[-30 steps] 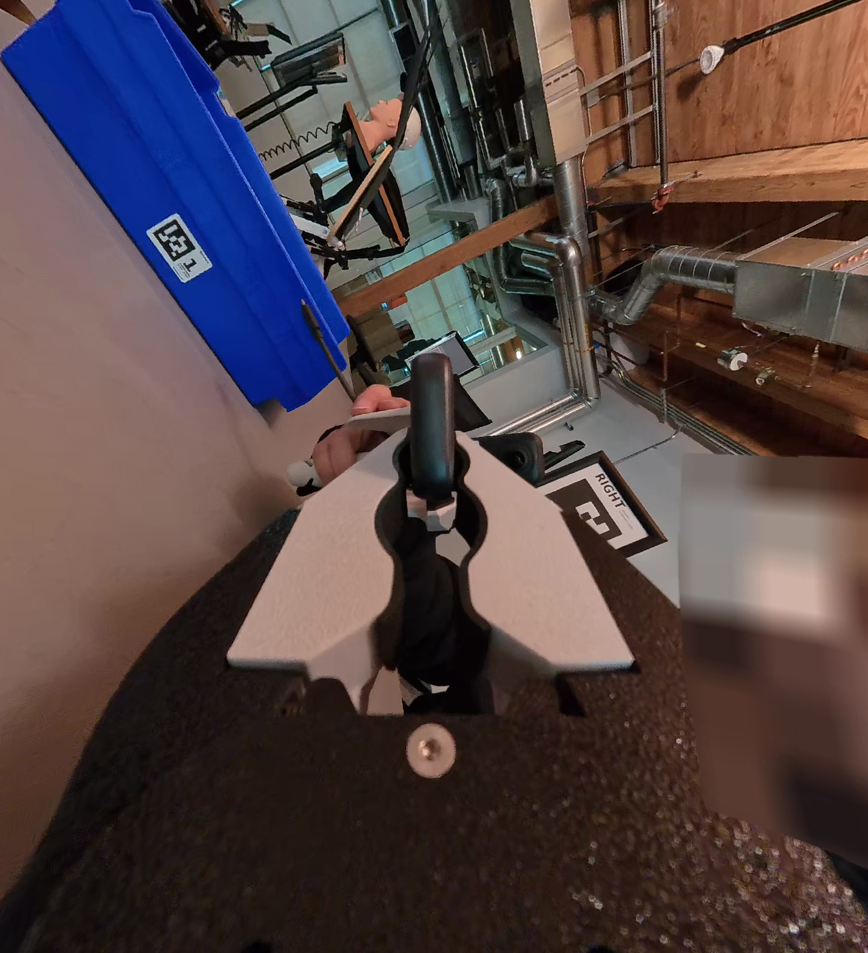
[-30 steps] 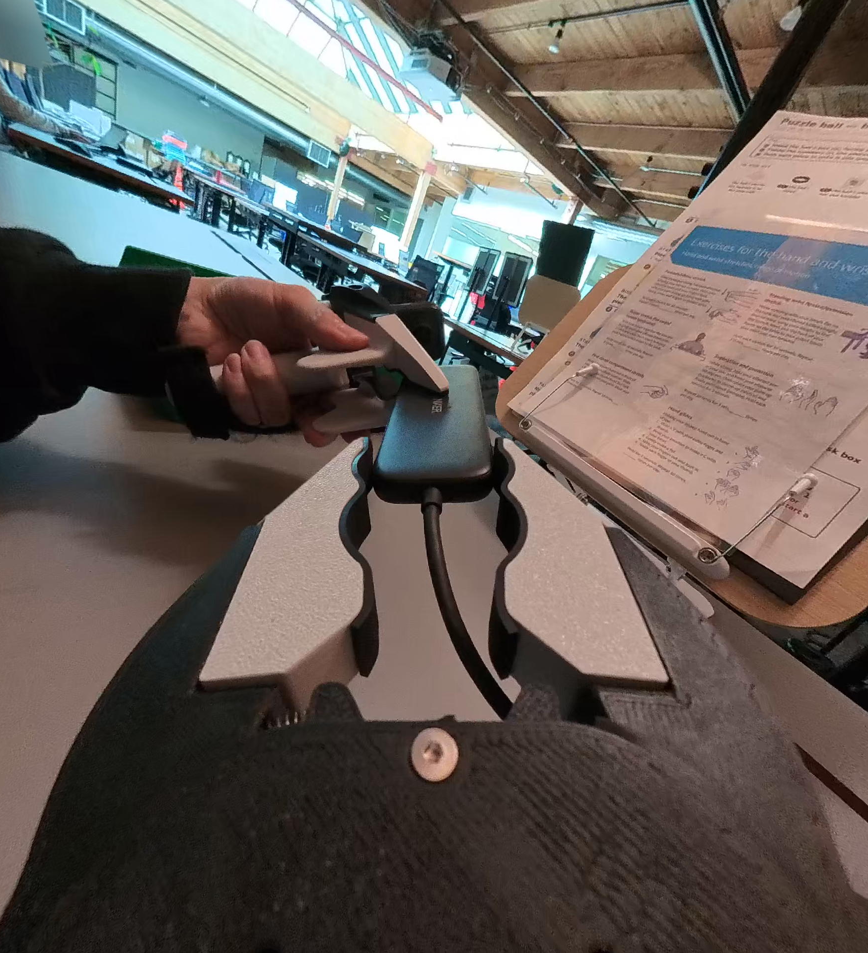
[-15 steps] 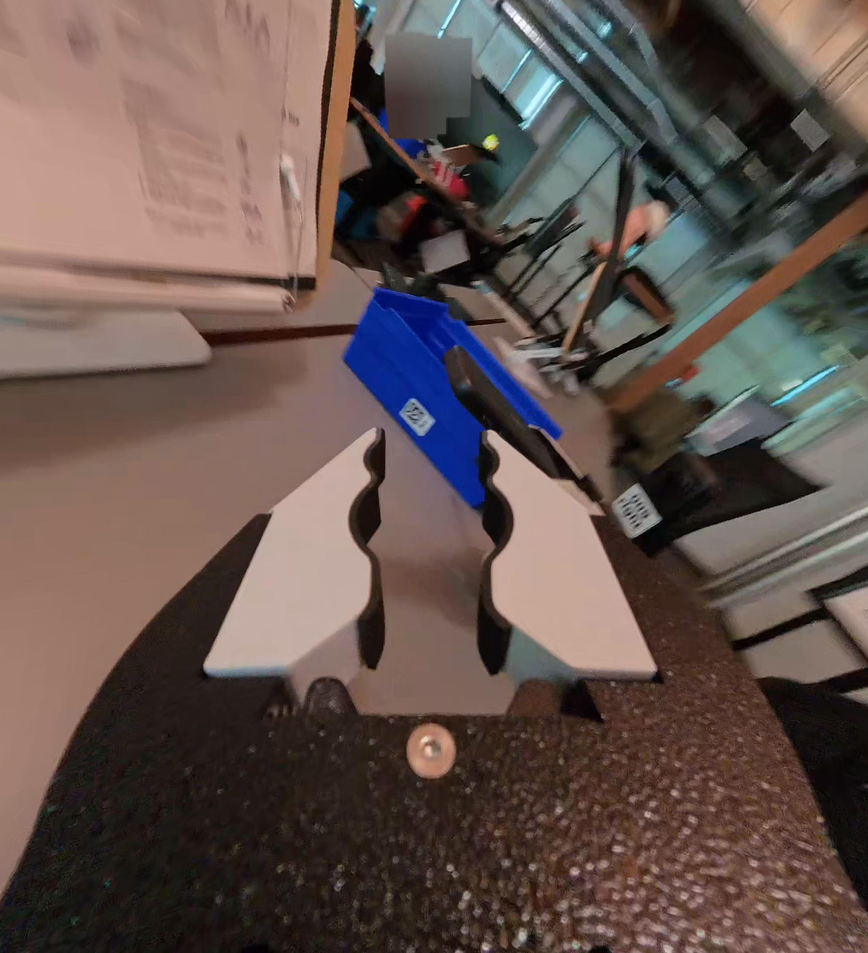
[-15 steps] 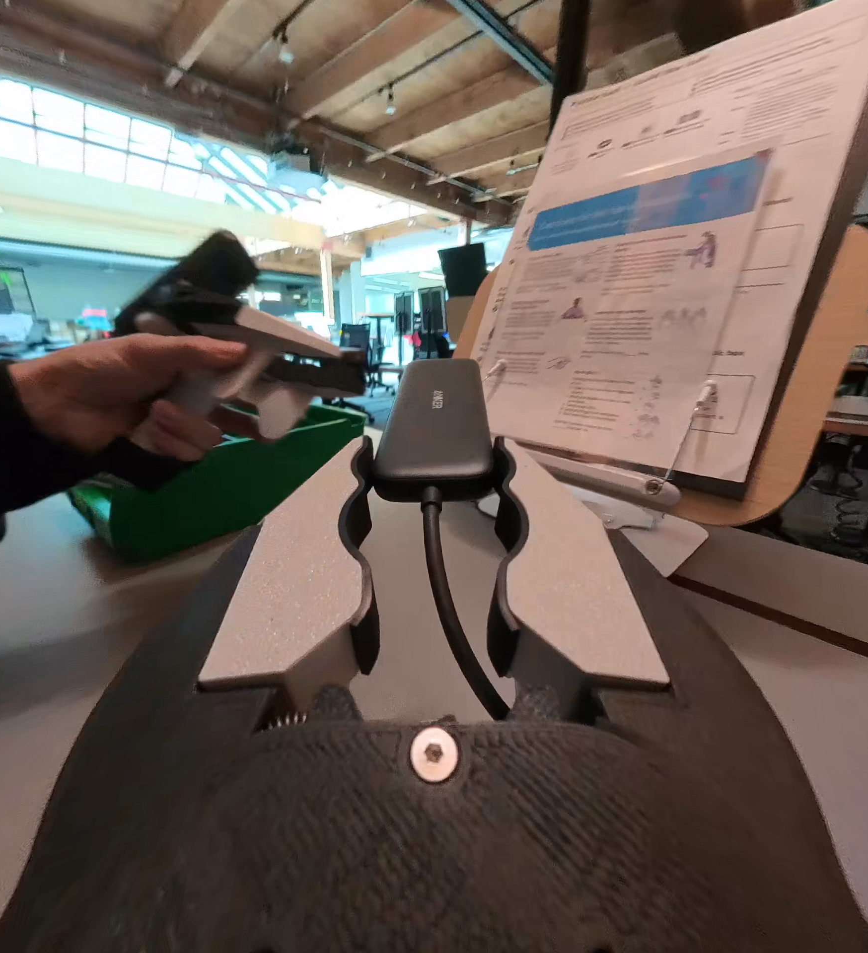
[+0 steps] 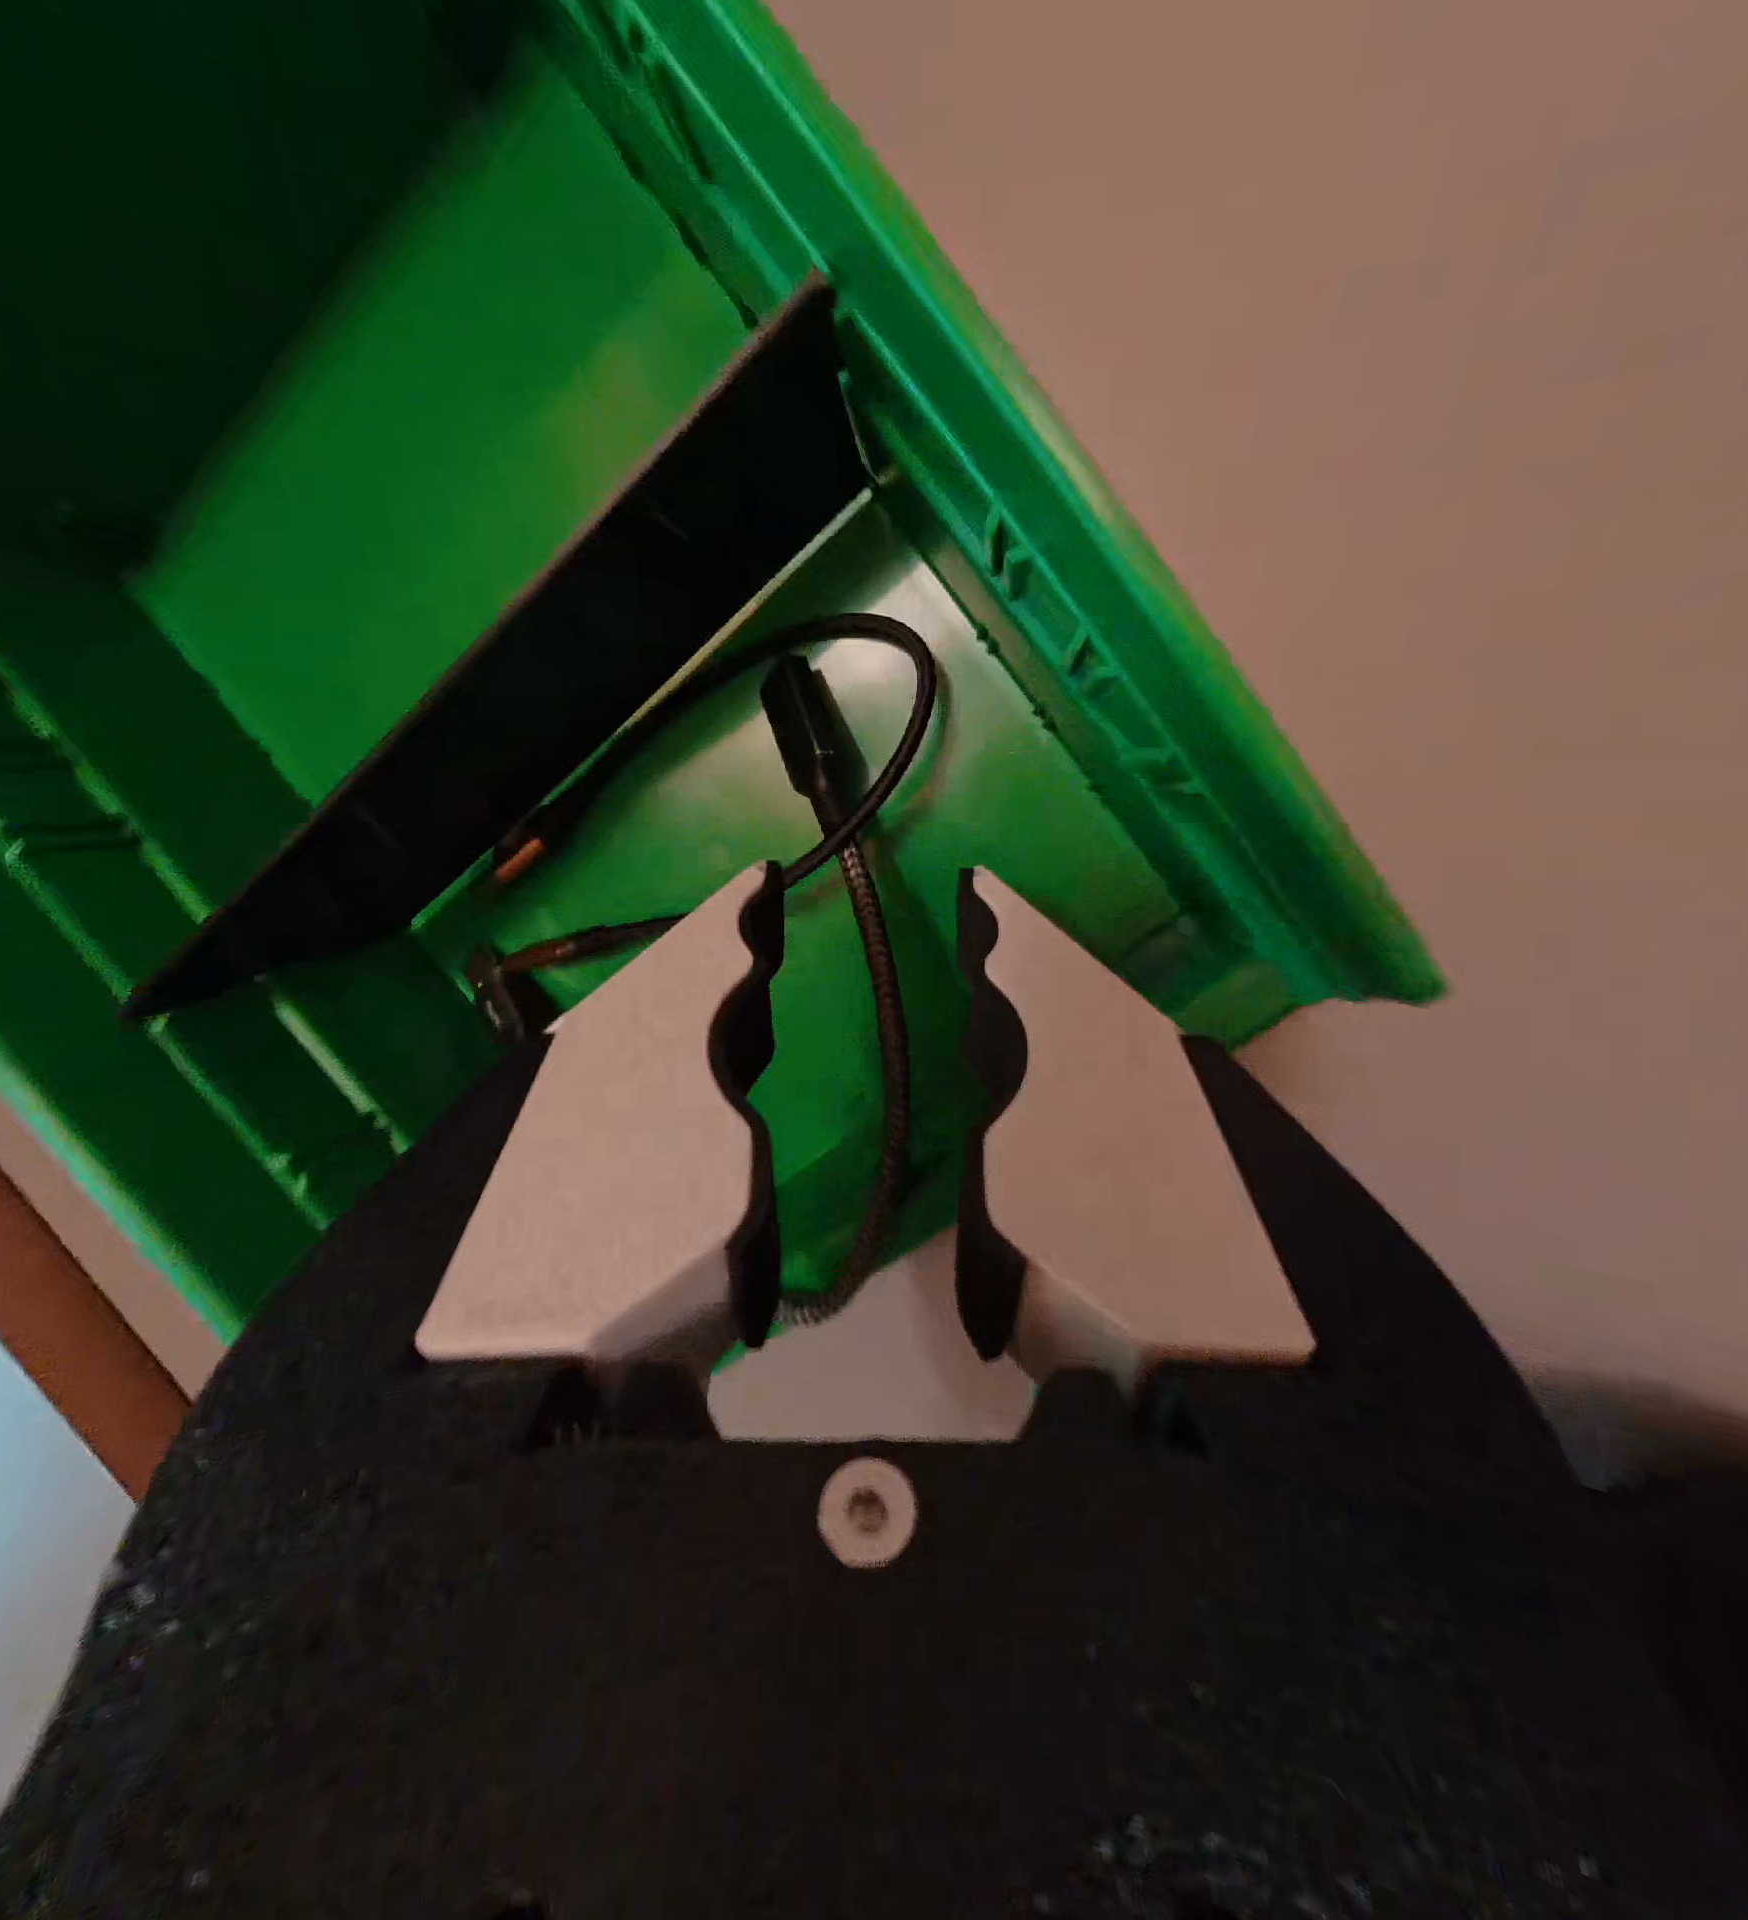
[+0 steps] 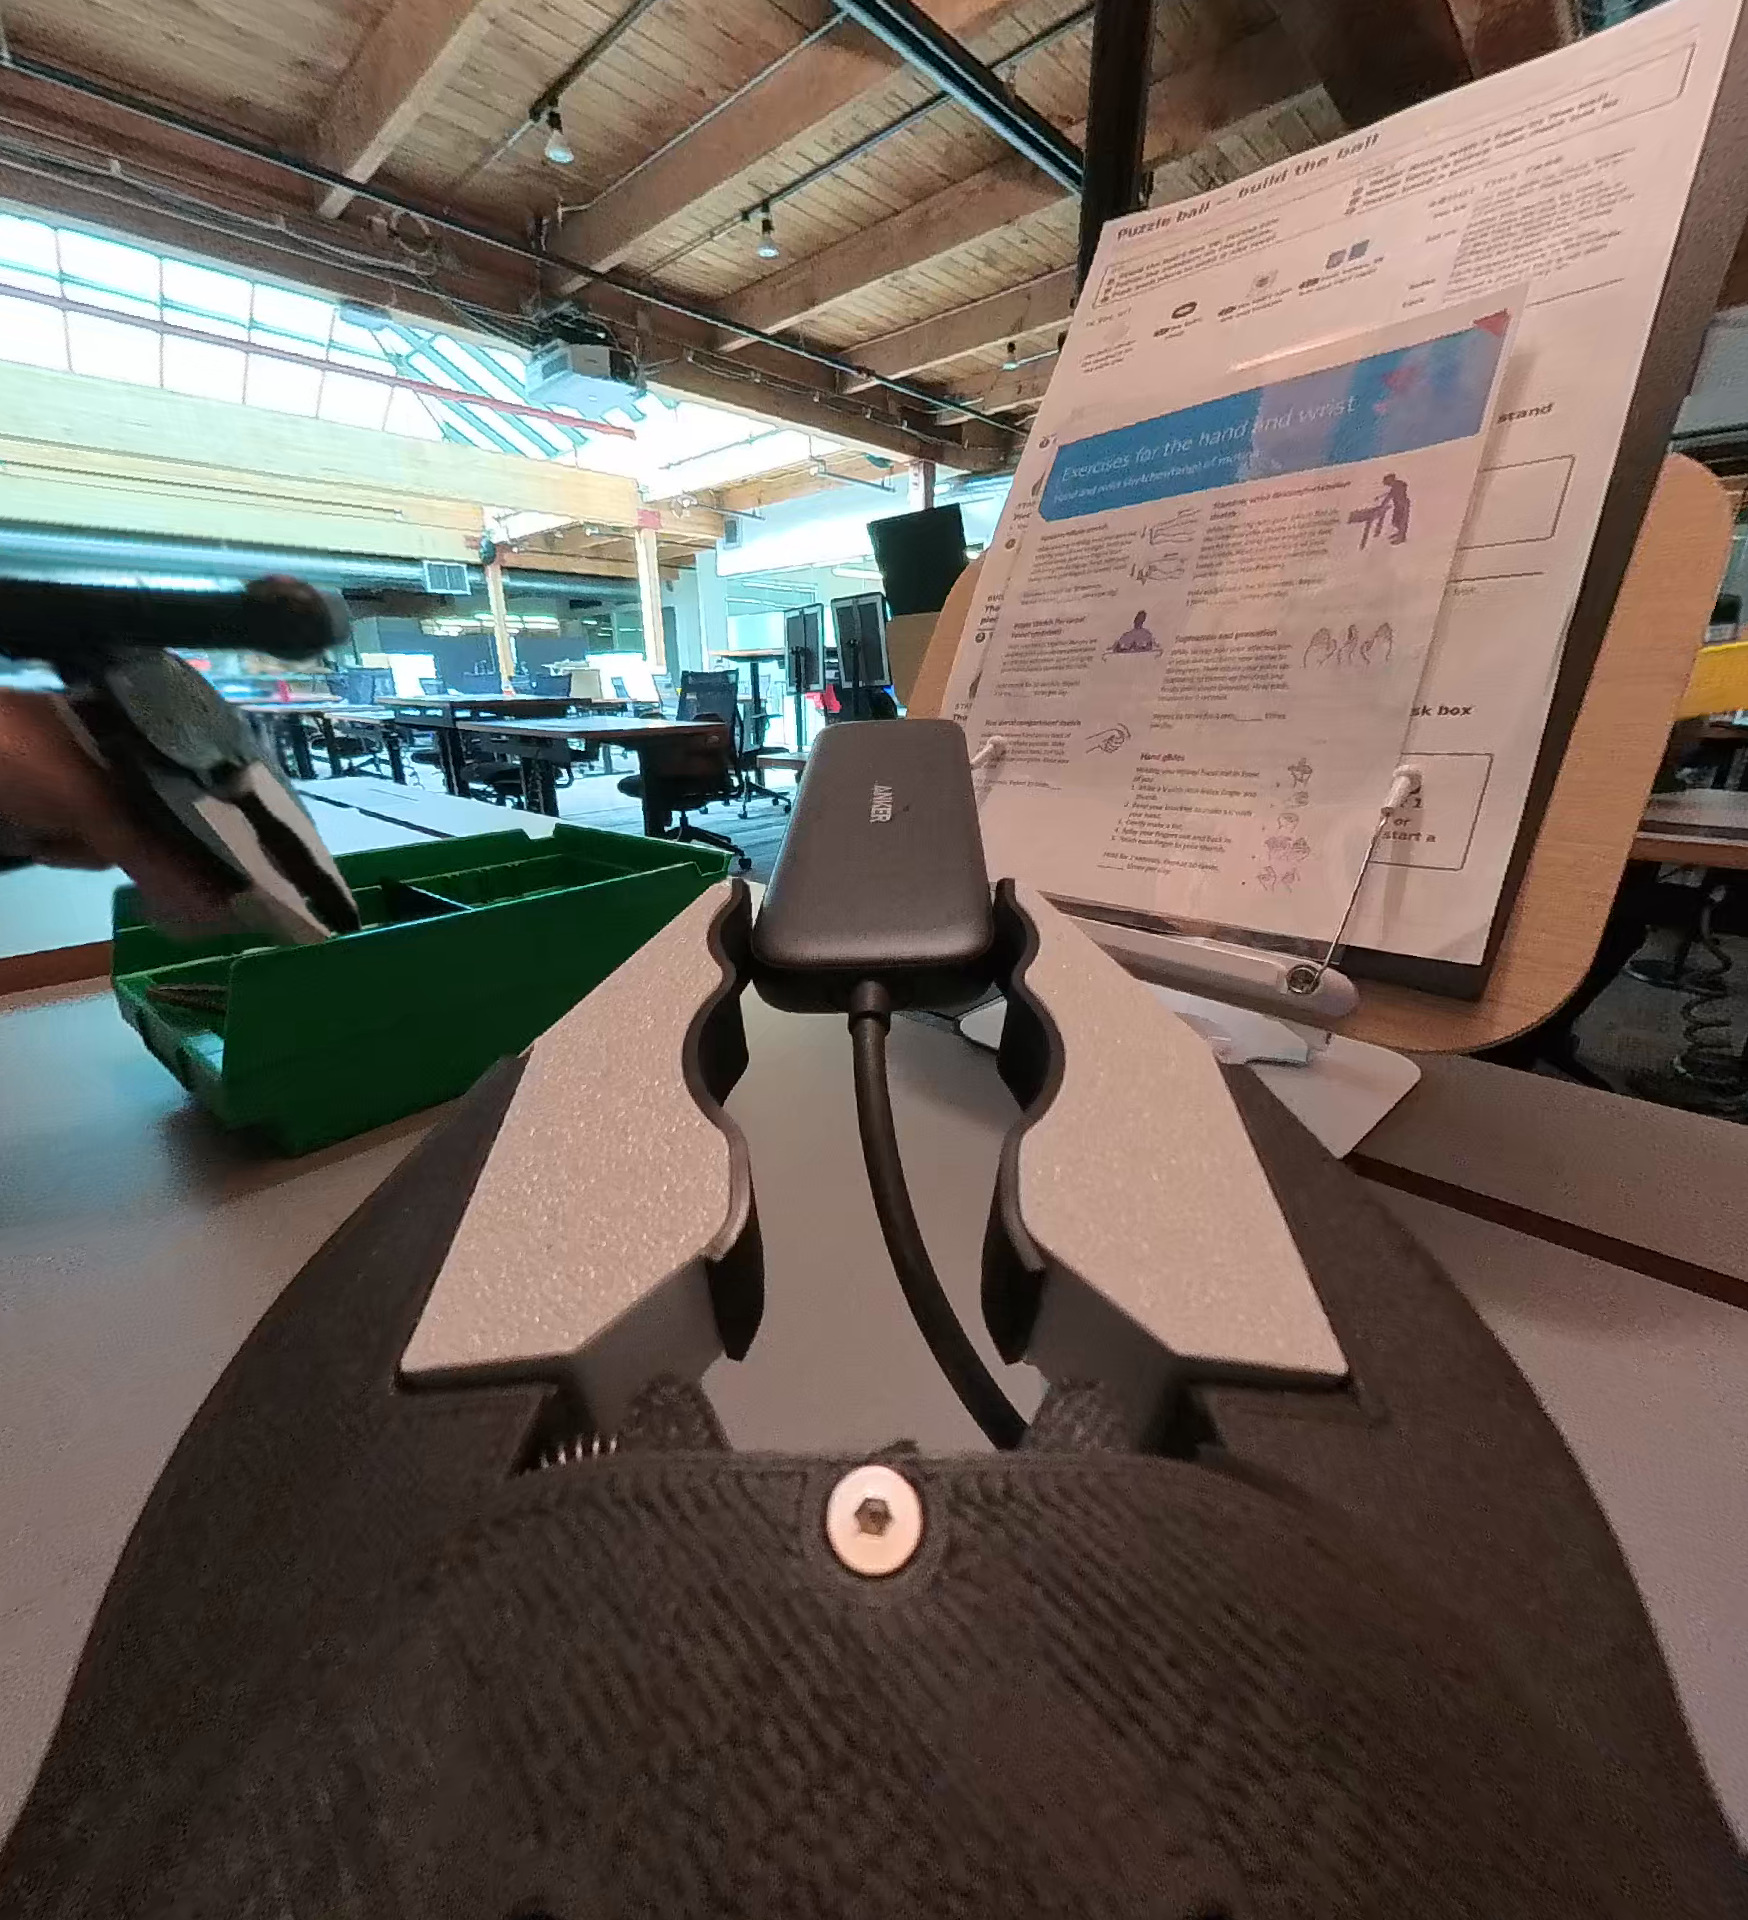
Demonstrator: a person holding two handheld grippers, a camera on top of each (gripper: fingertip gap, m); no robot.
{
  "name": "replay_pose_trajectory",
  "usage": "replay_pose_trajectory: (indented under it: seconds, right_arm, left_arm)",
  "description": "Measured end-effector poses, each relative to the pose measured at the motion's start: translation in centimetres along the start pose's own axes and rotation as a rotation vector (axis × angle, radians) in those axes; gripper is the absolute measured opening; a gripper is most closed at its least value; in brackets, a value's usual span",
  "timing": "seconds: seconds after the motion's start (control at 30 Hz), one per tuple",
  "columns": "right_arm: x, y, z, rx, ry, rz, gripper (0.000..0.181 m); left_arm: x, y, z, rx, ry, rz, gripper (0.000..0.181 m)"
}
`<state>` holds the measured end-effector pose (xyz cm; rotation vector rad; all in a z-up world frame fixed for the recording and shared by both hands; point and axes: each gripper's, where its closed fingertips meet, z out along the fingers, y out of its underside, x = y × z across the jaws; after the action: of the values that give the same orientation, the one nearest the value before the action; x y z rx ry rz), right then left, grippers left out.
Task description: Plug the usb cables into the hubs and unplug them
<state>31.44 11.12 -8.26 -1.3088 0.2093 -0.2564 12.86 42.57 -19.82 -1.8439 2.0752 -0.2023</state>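
My right gripper (image 6: 870, 904) is shut on a dark grey USB hub (image 6: 875, 831) and holds it above the table; the hub's black lead (image 6: 891, 1195) runs back between the fingers. My left gripper (image 5: 865, 883) is open, pointing down into a green bin (image 5: 1109, 644). A black braided USB cable (image 5: 885, 1060) lies in the bin's near compartment and shows in the gap between the fingers, its plug (image 5: 808, 717) farther in. A second plug (image 5: 501, 997) lies beside the left finger. In the right wrist view the left gripper (image 6: 267, 862) dips into the green bin (image 6: 402, 997).
A black divider (image 5: 537, 665) splits the bin. A document stand with printed sheets (image 6: 1296, 623) stands at the right on a white base (image 6: 1348, 1091). The grey table (image 6: 70, 1247) surrounds the bin, with a brown edge strip (image 5: 28, 1278).
My left gripper was shut on a black plug at the hub, then opened and swung away to above the green bin. My right gripper kept hold of the hub.
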Motion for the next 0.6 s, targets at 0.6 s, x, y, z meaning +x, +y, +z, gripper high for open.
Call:
replay_pose_trajectory:
  seconds: [0.6]
  right_arm:
    - [0.6,0.6,-0.1,-0.033,0.008,-0.005,0.045]
  left_arm:
    - [-3.2,-1.4,-0.1,0.018,-0.222,0.041,0.001]
